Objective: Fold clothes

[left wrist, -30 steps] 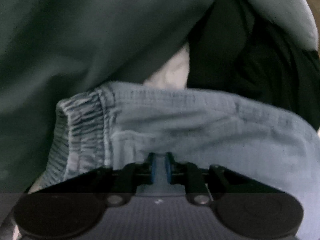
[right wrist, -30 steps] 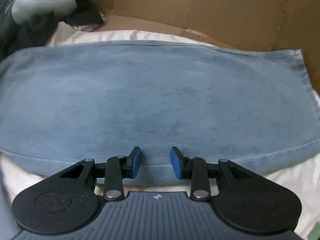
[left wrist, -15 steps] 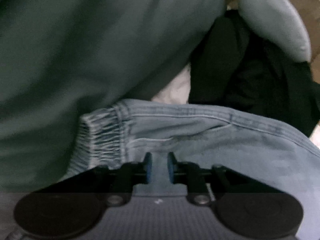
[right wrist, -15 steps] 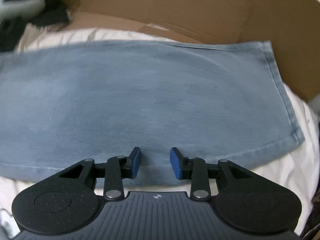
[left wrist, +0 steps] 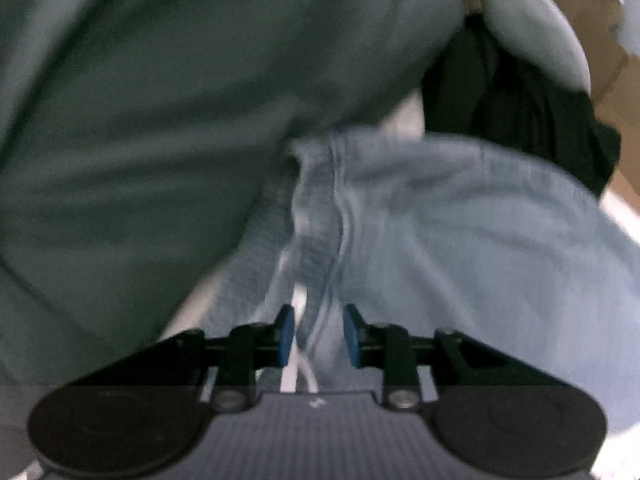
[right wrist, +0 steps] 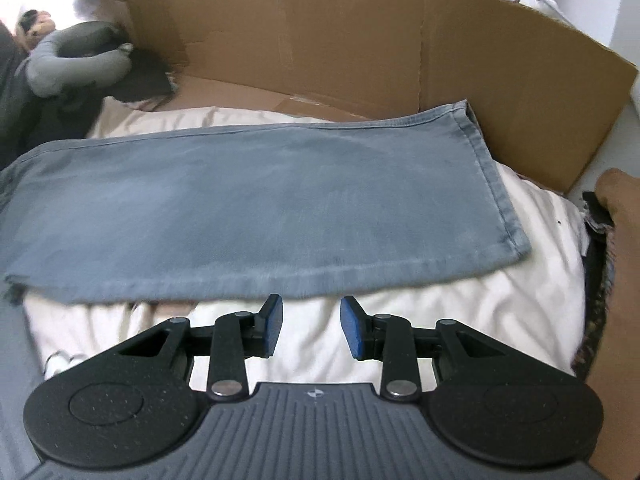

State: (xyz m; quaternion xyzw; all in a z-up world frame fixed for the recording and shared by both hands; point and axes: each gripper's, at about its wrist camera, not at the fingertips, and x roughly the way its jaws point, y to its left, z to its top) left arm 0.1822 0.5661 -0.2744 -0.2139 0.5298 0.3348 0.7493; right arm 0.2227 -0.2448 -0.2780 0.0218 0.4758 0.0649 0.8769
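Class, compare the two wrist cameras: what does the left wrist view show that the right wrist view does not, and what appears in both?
Only the left wrist view shows the jeans' gathered elastic waistband and a drawstring between the open left tongs, which have just been opening. Only the right wrist view shows the hemmed leg end, the cardboard box wall, the cream sheet and the open, empty right tongs. Both show the blue jeans.

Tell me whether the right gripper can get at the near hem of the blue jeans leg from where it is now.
Probably yes. The right gripper is open over the white sheet, and the jeans leg hem lies flat just ahead with nothing between.
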